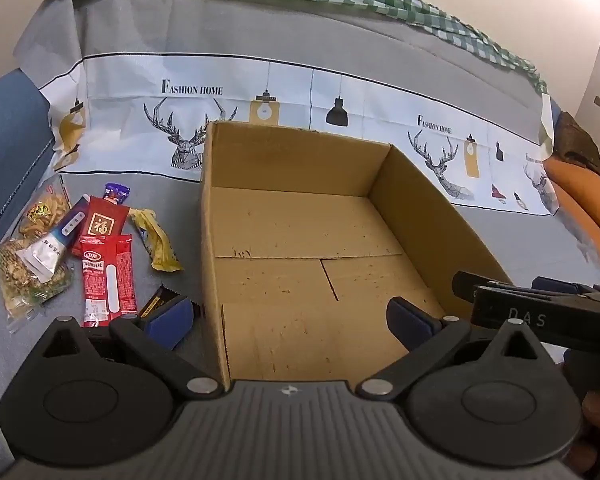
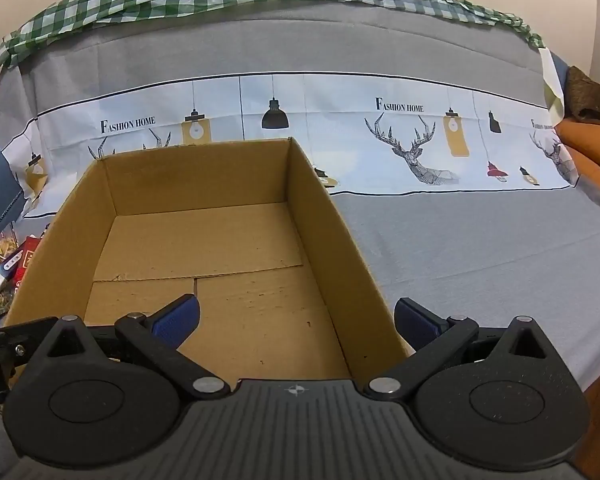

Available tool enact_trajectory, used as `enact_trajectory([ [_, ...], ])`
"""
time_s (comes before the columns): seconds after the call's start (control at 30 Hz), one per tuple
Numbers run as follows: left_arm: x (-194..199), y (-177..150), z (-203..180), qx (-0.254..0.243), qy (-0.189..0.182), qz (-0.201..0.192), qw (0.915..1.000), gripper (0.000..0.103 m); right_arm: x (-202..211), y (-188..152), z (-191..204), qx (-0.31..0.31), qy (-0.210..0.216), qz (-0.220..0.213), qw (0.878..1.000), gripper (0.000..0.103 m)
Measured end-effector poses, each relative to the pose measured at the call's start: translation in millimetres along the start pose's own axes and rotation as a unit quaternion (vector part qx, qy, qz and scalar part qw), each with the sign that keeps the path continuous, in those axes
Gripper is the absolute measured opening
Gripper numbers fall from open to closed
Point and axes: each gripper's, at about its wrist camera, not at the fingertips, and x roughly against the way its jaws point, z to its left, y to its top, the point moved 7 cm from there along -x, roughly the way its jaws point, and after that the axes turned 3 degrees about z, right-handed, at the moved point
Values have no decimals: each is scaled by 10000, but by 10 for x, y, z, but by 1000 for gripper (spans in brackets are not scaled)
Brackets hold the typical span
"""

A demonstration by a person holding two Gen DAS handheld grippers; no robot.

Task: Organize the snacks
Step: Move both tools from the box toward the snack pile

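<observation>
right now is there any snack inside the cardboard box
No, the cardboard box shows only its bare floor, while the snack packets all lie on the grey cloth to its left.

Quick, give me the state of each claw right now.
Left claw: open, holding nothing, above the cardboard box.
Right claw: open, holding nothing, straddling the box's right wall.

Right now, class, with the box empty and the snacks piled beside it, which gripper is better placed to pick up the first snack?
Probably the left gripper: open, with the snack pile just ahead-left. The right gripper faces the cardboard box, snacks barely visible.
</observation>
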Motion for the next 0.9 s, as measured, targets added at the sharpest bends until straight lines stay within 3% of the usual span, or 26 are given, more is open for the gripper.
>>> enact_trajectory([
  [0.33,68,17,-60,-39,-106,-81,9999,103,35,4,9,6,-5,-13,10000,102],
  [0.53,198,18,-181,-421,-182,-419,9981,103,61,39,28,-33,-14,-201,9998,102],
  [0.63,295,9,-239,-665,-275,-587,9957,102,99,64,23,-152,49,-361,9992,93],
  [0.73,439,56,-237,-774,-469,-766,9929,76,139,85,32,-406,288,-462,9977,71],
  [0.8,530,126,-203,-859,-628,-801,9911,47,178,110,63,-485,420,-562,9964,56],
  [0.9,686,255,-67,-991,-879,-845,9876,38,285,147,164,-537,661,-778,9933,51],
])
